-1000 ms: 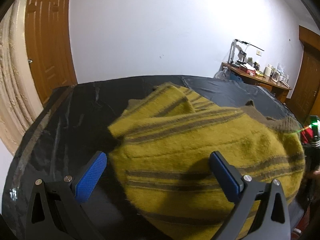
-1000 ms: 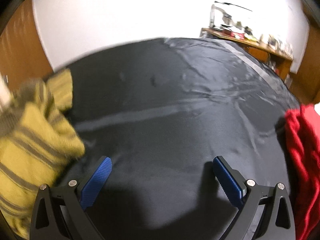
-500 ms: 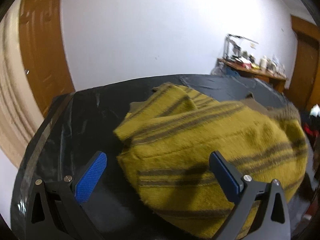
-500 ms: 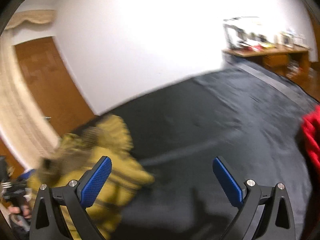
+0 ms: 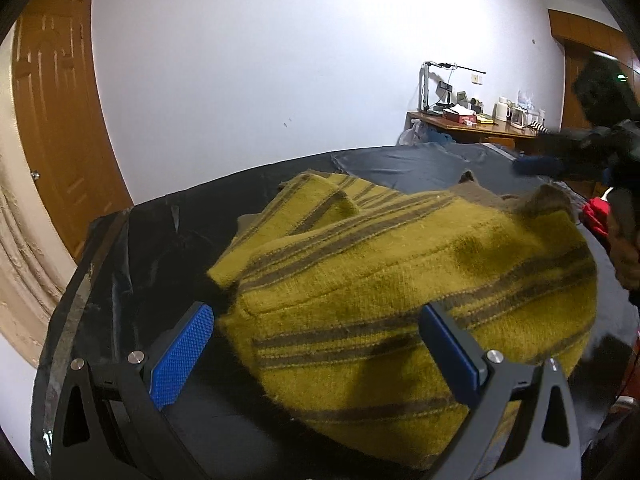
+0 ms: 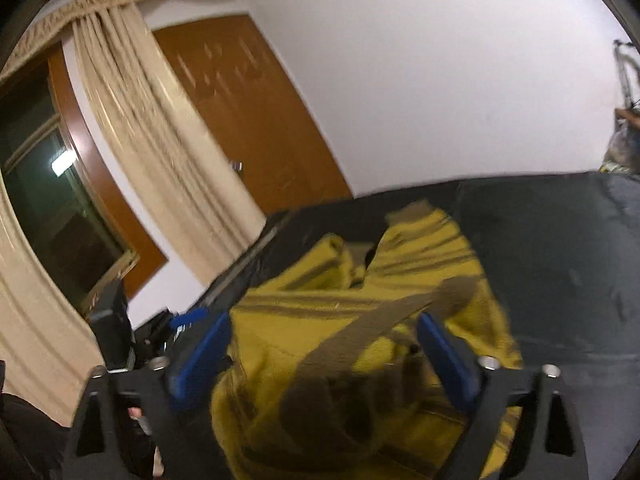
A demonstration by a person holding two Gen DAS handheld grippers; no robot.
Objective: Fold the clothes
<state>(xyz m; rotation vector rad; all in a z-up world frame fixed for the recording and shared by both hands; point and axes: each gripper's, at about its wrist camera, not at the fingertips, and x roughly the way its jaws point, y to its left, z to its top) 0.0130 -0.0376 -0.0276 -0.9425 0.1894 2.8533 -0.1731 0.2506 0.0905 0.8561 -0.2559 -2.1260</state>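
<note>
A mustard-yellow sweater with dark stripes (image 5: 400, 280) lies bunched on the black-covered table (image 5: 152, 248). My left gripper (image 5: 316, 354) is open and hovers over the sweater's near edge, holding nothing. My right gripper (image 6: 324, 356) is open above the sweater (image 6: 332, 320), over its brown neck band (image 6: 384, 320); it appears blurred at the right of the left wrist view (image 5: 560, 164). The left gripper's body (image 6: 116, 320) shows at the left of the right wrist view.
A red garment (image 5: 598, 216) lies at the table's right edge. A wooden desk with clutter (image 5: 476, 124) stands by the far wall. A wooden door (image 5: 56, 120) and cream curtains (image 6: 152, 152) are to the left. The table's dark cloth (image 6: 560, 260) stretches right.
My right gripper swung left from the bare cloth near the red garment to above the sweater. My left gripper stayed over the sweater's near edge, still open.
</note>
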